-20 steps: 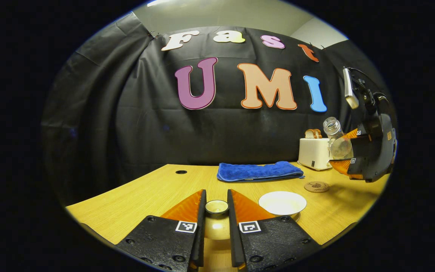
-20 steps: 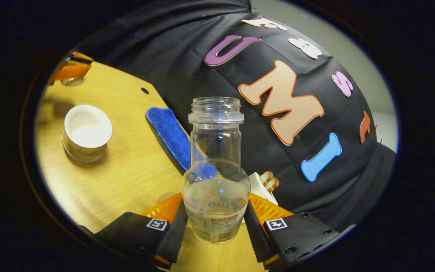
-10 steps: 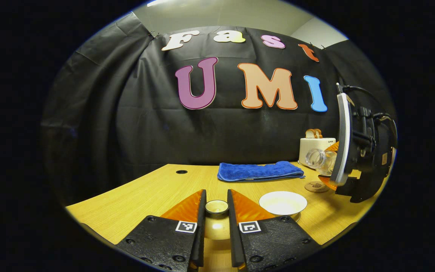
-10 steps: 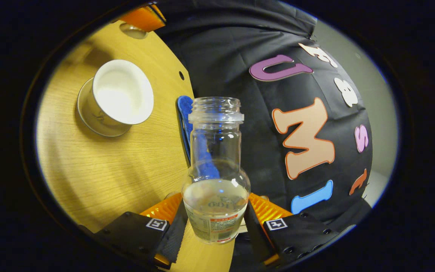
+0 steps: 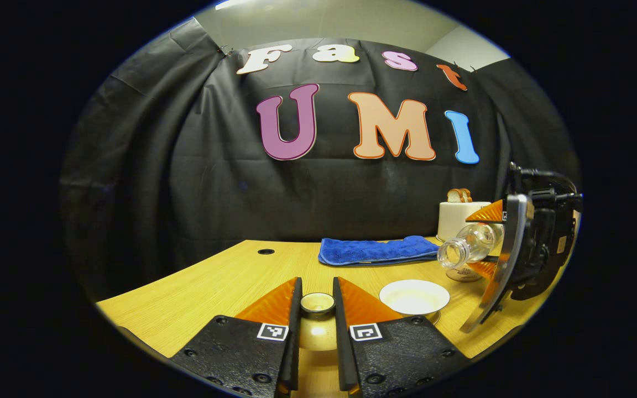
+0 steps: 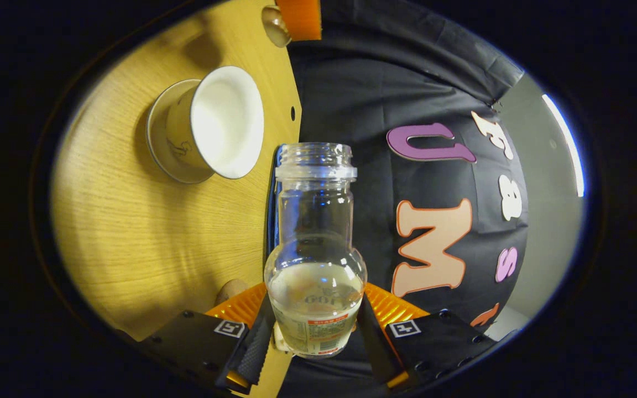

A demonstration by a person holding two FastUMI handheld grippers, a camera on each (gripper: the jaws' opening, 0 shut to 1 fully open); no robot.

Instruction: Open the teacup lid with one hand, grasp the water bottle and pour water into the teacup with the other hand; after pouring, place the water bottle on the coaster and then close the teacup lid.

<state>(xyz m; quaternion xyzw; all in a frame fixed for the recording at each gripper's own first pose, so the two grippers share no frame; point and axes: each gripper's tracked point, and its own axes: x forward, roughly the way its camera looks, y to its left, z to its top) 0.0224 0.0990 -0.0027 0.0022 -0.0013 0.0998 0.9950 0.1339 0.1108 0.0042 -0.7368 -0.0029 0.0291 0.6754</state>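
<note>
In the left gripper view my left gripper (image 5: 317,292) is shut on the knob of the pale teacup lid (image 5: 317,333), held low over the wooden table (image 5: 213,282). The uncovered white teacup (image 5: 414,297) stands on its saucer just right of it. Farther right, my right gripper (image 5: 481,241) holds the clear water bottle (image 5: 465,250) tipped almost flat, mouth pointing left, above and right of the cup. In the right gripper view my right gripper (image 6: 316,301) is shut on the water bottle (image 6: 316,249), with water in its lower part. The teacup (image 6: 213,124) lies up left, the lid (image 6: 275,25) at the top edge.
A round coaster (image 5: 462,275) lies behind the teacup, partly hidden by the bottle and right gripper; the coaster (image 6: 231,288) shows beside my right fingers. A folded blue towel (image 5: 376,250) and a white toaster (image 5: 457,218) with bread stand at the back.
The right gripper has rolled the bottle from upright to nearly horizontal and brought it down and left toward the teacup. The left gripper and lid have not moved.
</note>
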